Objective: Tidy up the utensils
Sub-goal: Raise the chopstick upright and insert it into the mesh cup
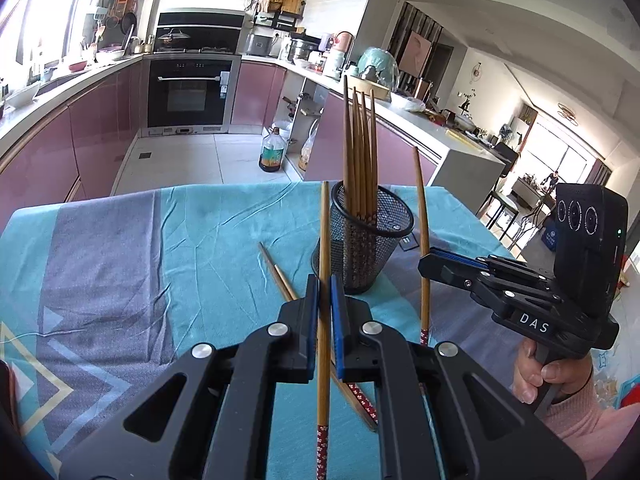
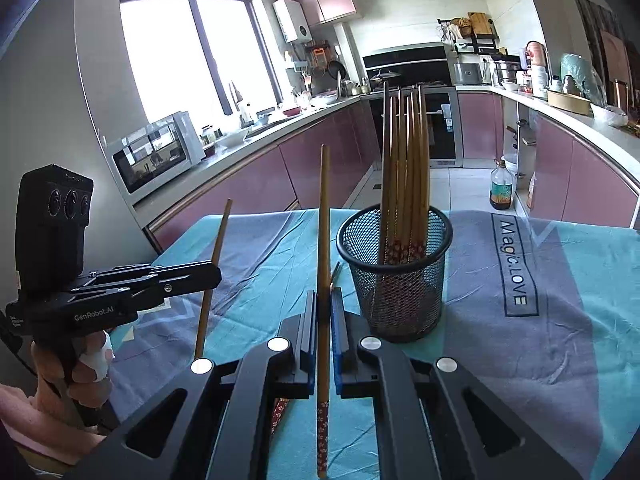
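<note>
The worktop is covered with a blue and grey cloth that has the words "Magic.LOVE" on it. On the cloth stands a black mesh cup, and everything else here is told from that cup.

Inside the cup stand several wooden chopsticks, thin ends up and red flowered ends down.

The left tool is just in front of the cup in the left wrist view. Its two blue pads are pressed together on one chopstick. That stick stands almost straight up, just beside the cup's near wall, with its red flowered end hanging down below the pads.

The right tool is beside the cup, on its right in the left wrist view. It is also pinched tight on one chopstick, which stands upright, thin end up and flowered end down. A hand in a pink sleeve holds this tool by its grip.

Two more chopsticks lie flat on the cloth in front of the cup, partly hidden under the left tool, with their flowered ends pointing away from the cup.
</note>
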Demonstrator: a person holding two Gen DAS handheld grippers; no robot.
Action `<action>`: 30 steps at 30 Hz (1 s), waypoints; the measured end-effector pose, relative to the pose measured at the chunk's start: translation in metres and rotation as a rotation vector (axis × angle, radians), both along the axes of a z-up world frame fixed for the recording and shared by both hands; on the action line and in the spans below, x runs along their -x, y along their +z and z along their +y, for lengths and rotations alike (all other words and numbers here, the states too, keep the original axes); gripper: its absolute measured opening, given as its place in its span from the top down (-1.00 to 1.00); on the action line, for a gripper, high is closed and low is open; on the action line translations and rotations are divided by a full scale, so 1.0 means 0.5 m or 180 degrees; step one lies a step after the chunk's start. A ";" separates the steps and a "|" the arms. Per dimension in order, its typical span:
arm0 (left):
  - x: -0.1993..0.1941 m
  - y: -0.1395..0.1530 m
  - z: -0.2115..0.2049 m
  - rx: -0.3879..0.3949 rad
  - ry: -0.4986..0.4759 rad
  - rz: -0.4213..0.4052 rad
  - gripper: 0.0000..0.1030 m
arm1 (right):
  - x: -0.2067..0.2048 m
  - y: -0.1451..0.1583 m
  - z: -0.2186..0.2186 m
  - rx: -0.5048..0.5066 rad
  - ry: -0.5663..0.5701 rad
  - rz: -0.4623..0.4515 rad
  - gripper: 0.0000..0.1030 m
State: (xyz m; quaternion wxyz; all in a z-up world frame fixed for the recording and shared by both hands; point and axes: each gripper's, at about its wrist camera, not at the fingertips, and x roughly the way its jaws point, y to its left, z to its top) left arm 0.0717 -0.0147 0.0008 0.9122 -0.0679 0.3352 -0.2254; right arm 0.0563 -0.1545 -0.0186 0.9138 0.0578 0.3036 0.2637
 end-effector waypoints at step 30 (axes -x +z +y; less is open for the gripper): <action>-0.024 0.144 0.003 0.0341 -0.0129 -0.0451 0.87 | -0.020 0.119 -0.067 -0.0137 -0.0157 -0.0540 0.90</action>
